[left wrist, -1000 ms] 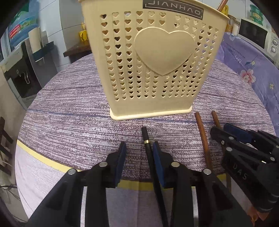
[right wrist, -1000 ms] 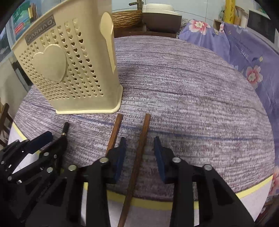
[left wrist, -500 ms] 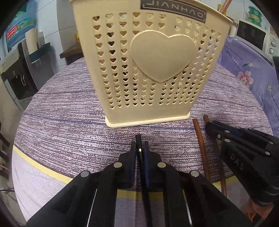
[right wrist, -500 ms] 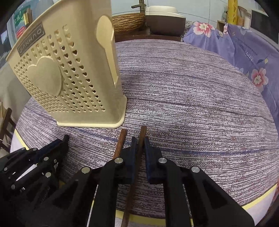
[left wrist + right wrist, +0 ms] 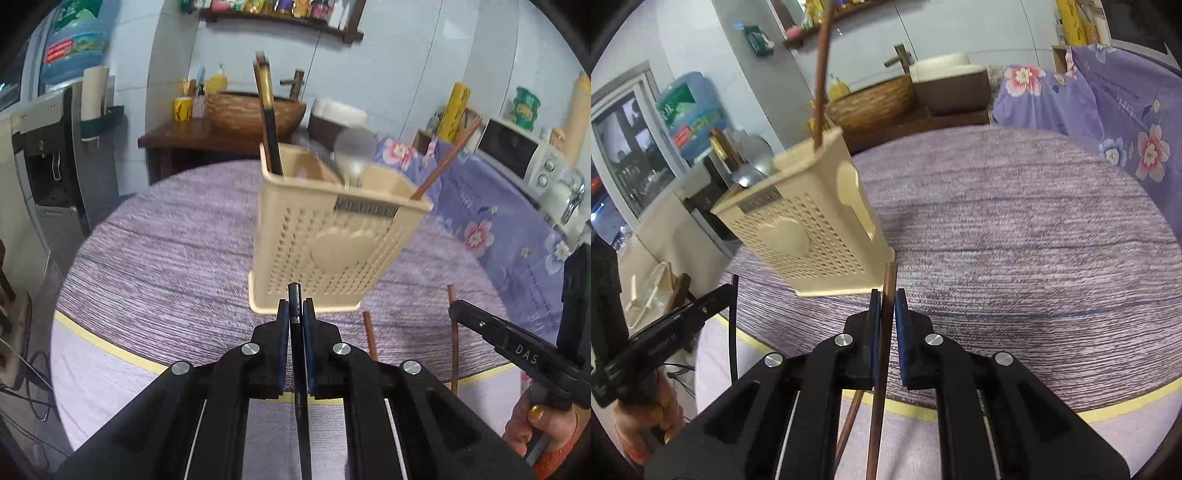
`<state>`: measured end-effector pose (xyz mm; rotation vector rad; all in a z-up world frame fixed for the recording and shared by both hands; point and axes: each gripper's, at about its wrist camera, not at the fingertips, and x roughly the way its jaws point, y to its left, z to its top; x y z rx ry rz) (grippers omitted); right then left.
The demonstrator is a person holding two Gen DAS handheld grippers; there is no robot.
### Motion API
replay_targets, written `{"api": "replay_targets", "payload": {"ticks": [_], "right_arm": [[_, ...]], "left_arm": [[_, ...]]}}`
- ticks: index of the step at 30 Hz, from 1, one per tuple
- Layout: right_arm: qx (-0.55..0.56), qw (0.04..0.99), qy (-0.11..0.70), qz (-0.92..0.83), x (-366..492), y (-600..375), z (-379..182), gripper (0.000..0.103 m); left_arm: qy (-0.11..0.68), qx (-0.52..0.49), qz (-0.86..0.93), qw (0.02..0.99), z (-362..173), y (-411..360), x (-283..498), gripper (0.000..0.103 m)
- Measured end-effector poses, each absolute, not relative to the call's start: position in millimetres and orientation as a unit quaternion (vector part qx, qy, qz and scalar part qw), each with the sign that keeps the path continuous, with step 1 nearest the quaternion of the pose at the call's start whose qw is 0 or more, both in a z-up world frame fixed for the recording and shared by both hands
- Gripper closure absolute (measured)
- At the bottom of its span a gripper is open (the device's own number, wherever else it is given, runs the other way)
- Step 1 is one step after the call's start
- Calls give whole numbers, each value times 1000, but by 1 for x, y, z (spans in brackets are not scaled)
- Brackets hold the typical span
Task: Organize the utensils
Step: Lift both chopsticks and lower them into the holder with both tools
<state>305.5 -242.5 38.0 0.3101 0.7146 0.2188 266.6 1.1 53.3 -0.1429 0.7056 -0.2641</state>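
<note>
- Progress: partway, I'd judge. The cream utensil holder (image 5: 332, 236) already has a dark chopstick pair (image 5: 266, 118) upright at its left end, a metal spoon (image 5: 354, 151) in the middle and one brown chopstick (image 5: 447, 155) leaning out at the right.
- Left gripper (image 5: 295, 314): pads pinched narrow on a black chopstick (image 5: 300, 387), tip poking just past the fingers, aimed toward the holder base.
- Right gripper (image 5: 885, 299): pads likewise clamped on a brown chopstick (image 5: 879, 387), near its top end.
- Left to do: both held sticks need to go into the holder. One more brown stick (image 5: 370, 336) lies on the table edge in front of the holder, beside the right gripper's stick.
- Hedge: holder and spoon are motion-blurred in both views, so I can't tell how many compartments it has or which each item sits in.
- Materials: holder is rigid plastic, tapered box, heart-shaped perforations, raised solid heart on the front, label strip at the rim, spoon-shaped cutout on the side wall.
- Chopsticks: thin, straight, smooth; the black one has a gold band near the tip. They'd likely slip or pivot in a flat-pad pinch.
- Table (image 5: 1015, 221): round, purple-white woven-pattern cover, yellow border stripe, looks matte.
</note>
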Motion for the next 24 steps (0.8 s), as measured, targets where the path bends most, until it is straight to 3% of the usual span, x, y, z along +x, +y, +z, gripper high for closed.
{"api": "replay_targets", "payload": {"ticks": [9, 24], "right_arm": [[106, 946, 281, 122, 253, -257, 104, 94], [102, 953, 256, 128, 235, -272, 129, 95]], "left_arm": [[293, -82, -138, 942, 99, 24, 239, 95], [275, -83, -139, 947, 117, 35, 229, 95]]}}
